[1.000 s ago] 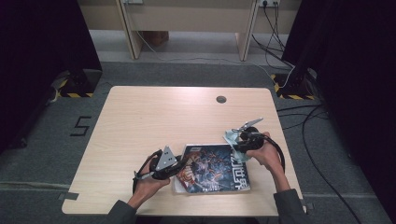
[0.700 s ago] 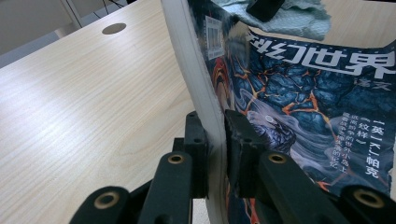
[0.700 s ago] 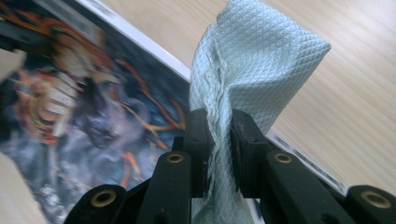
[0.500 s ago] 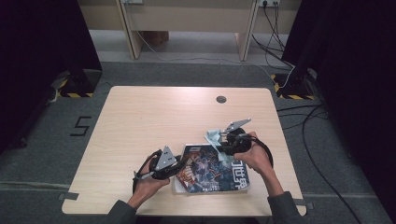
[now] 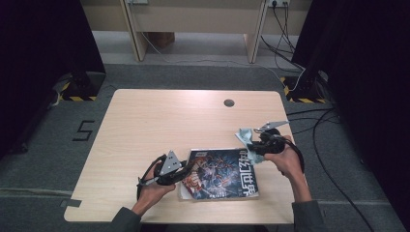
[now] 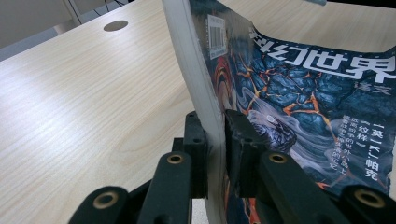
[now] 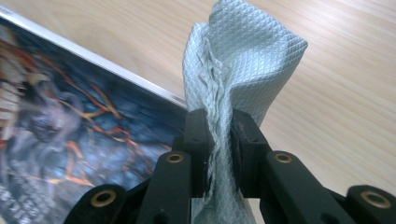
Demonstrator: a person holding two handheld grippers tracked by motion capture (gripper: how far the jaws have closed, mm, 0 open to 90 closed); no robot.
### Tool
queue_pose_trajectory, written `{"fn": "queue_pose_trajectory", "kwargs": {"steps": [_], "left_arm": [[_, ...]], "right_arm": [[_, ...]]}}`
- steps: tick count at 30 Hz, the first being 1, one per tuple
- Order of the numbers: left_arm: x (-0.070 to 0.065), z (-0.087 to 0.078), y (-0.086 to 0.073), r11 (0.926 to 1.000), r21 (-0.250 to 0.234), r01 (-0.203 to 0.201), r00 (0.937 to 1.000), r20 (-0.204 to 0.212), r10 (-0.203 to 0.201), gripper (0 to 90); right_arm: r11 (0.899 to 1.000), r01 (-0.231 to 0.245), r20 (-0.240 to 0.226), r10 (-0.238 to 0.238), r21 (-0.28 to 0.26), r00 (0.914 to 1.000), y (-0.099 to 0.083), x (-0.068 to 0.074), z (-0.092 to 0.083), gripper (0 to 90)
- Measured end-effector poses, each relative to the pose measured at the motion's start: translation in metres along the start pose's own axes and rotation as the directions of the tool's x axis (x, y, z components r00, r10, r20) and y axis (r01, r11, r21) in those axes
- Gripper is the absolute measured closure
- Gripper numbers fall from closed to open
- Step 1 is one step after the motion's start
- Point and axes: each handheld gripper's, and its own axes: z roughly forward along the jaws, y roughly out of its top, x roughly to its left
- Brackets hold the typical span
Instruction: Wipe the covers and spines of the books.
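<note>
light wooden table (image 5: 145, 125) on grey carpet (image 5: 58, 159), dark curtains (image 5: 43, 43)

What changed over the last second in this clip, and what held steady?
The right gripper, shut on the pale blue cloth, swung in over the magazine's top right part, then drew back toward that corner, with the cloth now raised above it. The left gripper stayed clamped on the magazine's left edge. The magazine lies where it did on the table.

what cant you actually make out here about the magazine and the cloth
- Magazine: its underside lies against the table in the high view; the left gripper view's lower edge cuts off its near corner.
- Cloth: its lower end is hidden between the right gripper jaws.
- Small cover print: blurred in the right gripper view.
</note>
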Motion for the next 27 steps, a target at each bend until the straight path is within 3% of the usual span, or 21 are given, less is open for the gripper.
{"fn": "queue_pose_trajectory", "kwargs": {"steps": [6, 13, 17, 22, 27], "left_arm": [[0.001, 0.0, -0.001, 1.0, 0.003, 0.005, 1.0, 0.001, -0.005, 79.3], [0.001, 0.0, -0.001, 1.0, 0.004, 0.007, 1.0, 0.001, -0.007, 79.1], [0.001, 0.0, -0.001, 1.0, 0.001, 0.009, 1.0, 0.003, -0.009, 79.0], [0.002, 0.0, -0.001, 1.0, 0.003, 0.007, 1.0, 0.003, -0.007, 79.0], [0.002, 0.0, -0.001, 0.9999, 0.003, 0.01, 0.9999, 0.005, -0.01, 78.9]], "right_arm": [[0.997, -0.079, 0.06, 0.078, 0.006, 0.9951, -0.023, -0.028, -0.014, 78.4], [0.986, -0.163, 0.127, 0.16, 0.019, 0.979, -0.049, -0.054, -0.021, 78.3], [0.981, -0.186, 0.177, 0.175, 0.048, 0.9686, -0.057, -0.063, -0.018, 78.3], [0.972, -0.22, 0.206, 0.199, 0.087, 0.9582, -0.069, -0.074, -0.009, 78.3], [0.967, -0.233, 0.211, 0.208, 0.103, 0.9551, -0.075, -0.078, -0.003, 78.2]]}}
